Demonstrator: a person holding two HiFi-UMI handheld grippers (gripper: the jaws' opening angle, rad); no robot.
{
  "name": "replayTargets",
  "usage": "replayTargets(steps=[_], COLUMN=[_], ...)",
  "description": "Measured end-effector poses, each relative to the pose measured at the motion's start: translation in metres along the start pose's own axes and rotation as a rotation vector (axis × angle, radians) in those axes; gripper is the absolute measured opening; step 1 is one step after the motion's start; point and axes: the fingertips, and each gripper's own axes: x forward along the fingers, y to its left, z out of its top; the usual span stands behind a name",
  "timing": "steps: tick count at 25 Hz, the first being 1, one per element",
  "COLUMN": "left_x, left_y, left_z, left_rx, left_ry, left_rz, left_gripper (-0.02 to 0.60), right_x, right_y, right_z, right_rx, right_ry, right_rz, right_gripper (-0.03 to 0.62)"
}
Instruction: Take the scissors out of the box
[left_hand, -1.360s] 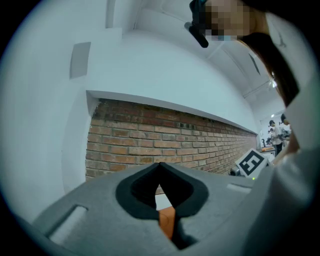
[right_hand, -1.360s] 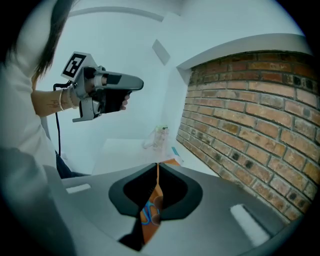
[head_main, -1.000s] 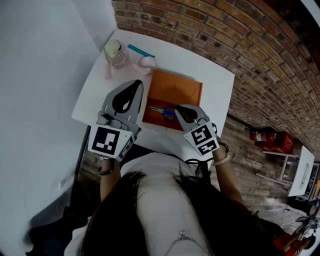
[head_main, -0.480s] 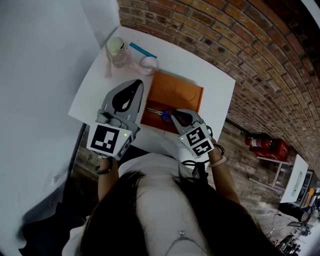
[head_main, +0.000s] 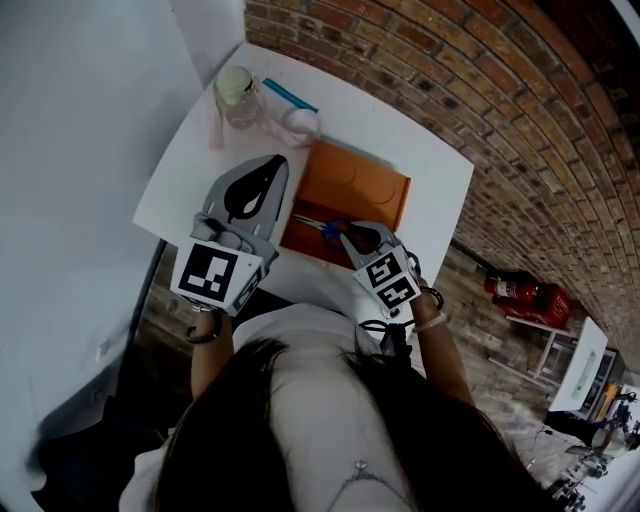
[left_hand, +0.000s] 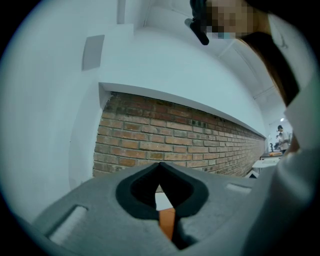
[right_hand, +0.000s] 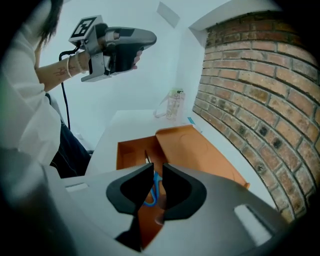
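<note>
An orange box (head_main: 340, 190) stands open on the white table (head_main: 425, 165), its lid (right_hand: 197, 150) folded back toward the brick wall. Scissors with blue handles (head_main: 333, 231) lie in the box near its front wall. My right gripper (head_main: 352, 233) tilts down over the handles, which show through the gap between its jaws (right_hand: 151, 197). Those jaws have just been opening and stand apart, pressing on nothing. My left gripper (head_main: 270, 168) hovers level at the box's left side, tips together, nothing in it; it also shows in the right gripper view (right_hand: 145, 39).
A glass jar (head_main: 237, 92), a teal stick (head_main: 290, 96), a white ring (head_main: 301, 122) and a pink strip (head_main: 214, 135) lie at the table's far left corner. A brick wall (head_main: 520, 120) runs along the far side. Red fire extinguishers (head_main: 525, 295) sit on the floor at right.
My right gripper has sunk toward the scissors in the box and its jaws have parted. The left gripper has stayed about where it was.
</note>
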Motion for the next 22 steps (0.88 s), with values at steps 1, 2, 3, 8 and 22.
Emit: replayTargets(steps=[1, 2, 3, 8, 22], left_x=[0.0, 0.001, 0.002, 0.003, 0.008], left_y=[0.001, 0.001, 0.001, 0.004, 0.01], left_z=[0.0, -0.001, -0.001, -0.005, -0.012], left_rx=[-0.001, -0.002, -0.002, -0.004, -0.016], left_ry=[0.0, 0.002, 0.005, 0.019, 0.038], left_rz=[0.0, 0.0, -0.001, -0.003, 0.01], left_gripper=[0.0, 0.0, 0.0, 0.0, 0.0], right_x=[0.002, 0.004, 0.006, 0.014, 0.037], right_y=[0.001, 0.001, 0.001, -0.001, 0.005], right_z=[-0.002, -0.004, -0.006, -0.014, -0.03], right_rx=[-0.001, -0.001, -0.003, -0.018, -0.033], right_ry=[0.008, 0.015, 0.023, 0.06, 0.142], right_rz=[0.005, 0.009, 0.013, 0.026, 0.095], right_gripper=[0.063, 0.066, 0.067, 0.078, 0.1])
